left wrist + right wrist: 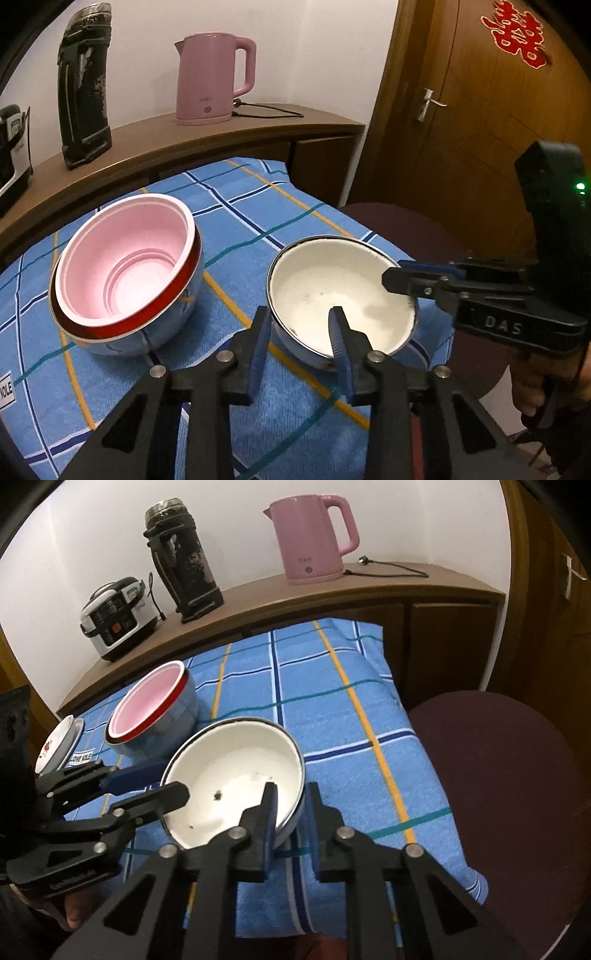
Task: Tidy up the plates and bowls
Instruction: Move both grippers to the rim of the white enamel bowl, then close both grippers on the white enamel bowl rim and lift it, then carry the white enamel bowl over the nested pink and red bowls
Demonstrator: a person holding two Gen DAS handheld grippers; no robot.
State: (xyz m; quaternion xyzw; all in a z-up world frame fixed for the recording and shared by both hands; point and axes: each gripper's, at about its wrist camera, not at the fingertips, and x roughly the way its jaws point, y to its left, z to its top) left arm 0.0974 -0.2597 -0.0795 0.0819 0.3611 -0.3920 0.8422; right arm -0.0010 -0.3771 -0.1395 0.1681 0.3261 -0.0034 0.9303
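White enamel bowl (340, 295) sits at centre on the blue checked cloth (258, 206); your left gripper (301, 325) straddles its 6 o'clock rim, jaws narrowed onto it, and the right gripper (397, 275) pinches 3 o'clock. Pink bowl (125, 258) already nests in the red-rimmed bowl (147, 325) at 9 o'clock. Right wrist view: right gripper (291, 801) is clamped on the rim; small plate (55, 746) at 10 o'clock unsorted.

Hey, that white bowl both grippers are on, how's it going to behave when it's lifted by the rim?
The white bowl looks like enamelled metal, so probably stiff and fairly light. Its glossy rim may slip between the right gripper pads. Held on opposite sides with the left gripper, it should stay level; chipping seems possible.
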